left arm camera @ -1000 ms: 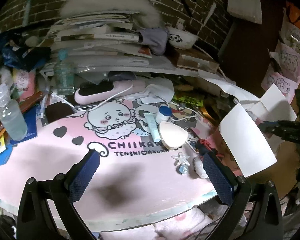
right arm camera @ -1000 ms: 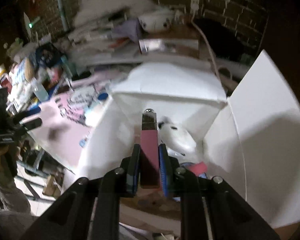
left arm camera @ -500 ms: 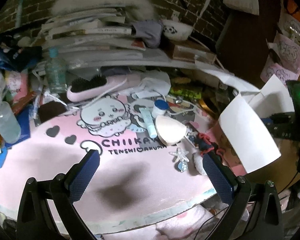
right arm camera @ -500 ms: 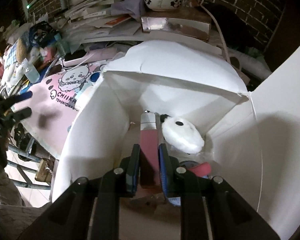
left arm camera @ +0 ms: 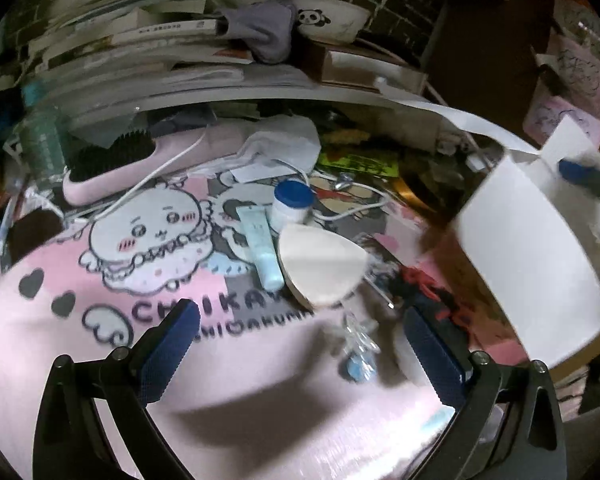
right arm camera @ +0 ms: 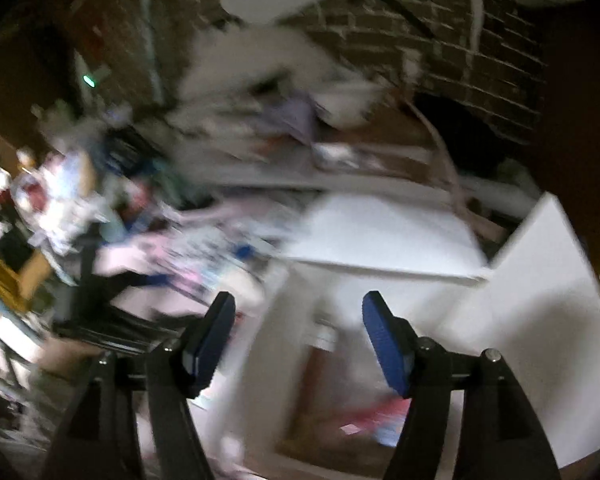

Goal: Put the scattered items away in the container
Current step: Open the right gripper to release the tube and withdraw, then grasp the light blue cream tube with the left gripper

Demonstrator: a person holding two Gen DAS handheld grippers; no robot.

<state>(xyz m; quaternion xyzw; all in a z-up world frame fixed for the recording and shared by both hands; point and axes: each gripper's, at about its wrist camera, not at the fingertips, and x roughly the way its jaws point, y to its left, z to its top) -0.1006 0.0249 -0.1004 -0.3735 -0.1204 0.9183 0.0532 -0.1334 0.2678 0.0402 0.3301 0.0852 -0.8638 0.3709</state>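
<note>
Pink mat (left arm camera: 100, 360); both grippers (left arm camera: 300, 344) (right arm camera: 298, 340) apparently empty, spread.

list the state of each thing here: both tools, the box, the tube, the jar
left tool: open, empty, above the pink mat
right tool: open, empty, over the box
white box: flaps open
pale blue tube: lying flat on the mat
blue-lidded jar: upright, lid on

Pink cartoon-printed mat (left arm camera: 100, 360), pale-blue tube (left arm camera: 262, 248), white blue-capped jar (left arm camera: 292, 204), white box (right arm camera: 540, 320).
</note>
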